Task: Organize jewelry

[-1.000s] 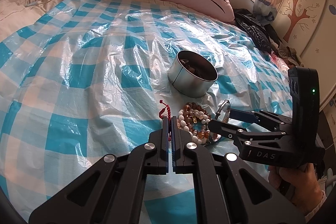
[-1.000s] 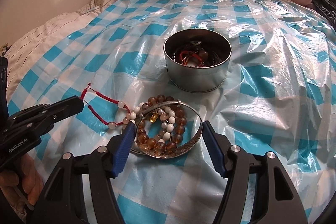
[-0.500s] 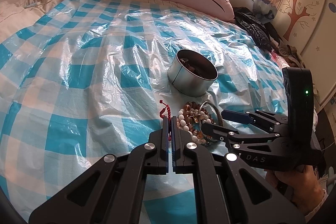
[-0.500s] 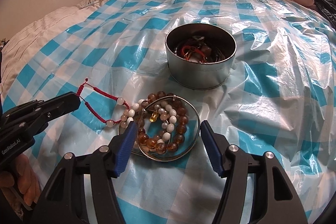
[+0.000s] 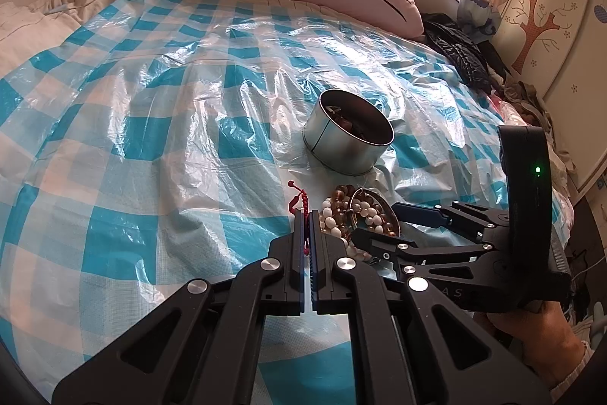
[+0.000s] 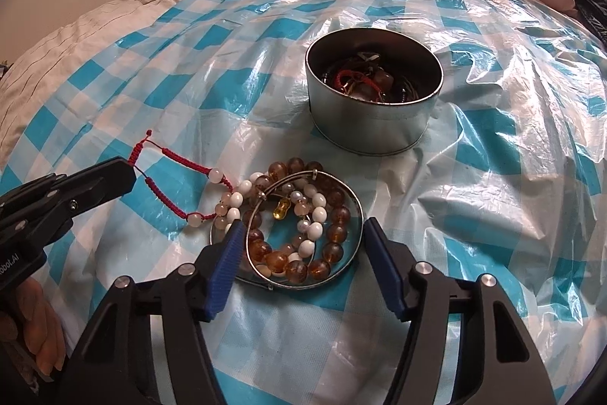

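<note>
The heap of jewelry lay on the blue-checked plastic sheet (image 6: pixel 493 177) just in front of the round metal tin (image 6: pixel 373 124), which already held several pieces. Nearest the tin in that heap were the amber bead bracelet (image 6: pixel 334 226) and white bead bracelet (image 6: pixel 316 204), encircled by two thin silver bangles (image 6: pixel 353 200); the red cord bracelet (image 6: pixel 170 173) trailed away to the heap's left.

Risks, as judged: the cord bracelet's beaded end reached into the heap, so pulling on the cord could drag the beads or bangles away from the tin; thin round bangles on slippery plastic could squirt out of a closing pinch, or rise with a bead strand snagged on them and spill short of the tin.

The left gripper (image 5: pixel 307 215) was closed tight, clamped on the red cord at the end farthest from the heap. The right gripper (image 6: pixel 299 245) stood partly open, its blue pads (image 6: pixel 227 253) straddling the bangles: the left pad seemed to touch one bangle's rim, the right pad sat just clear, and nothing was lifted.
</note>
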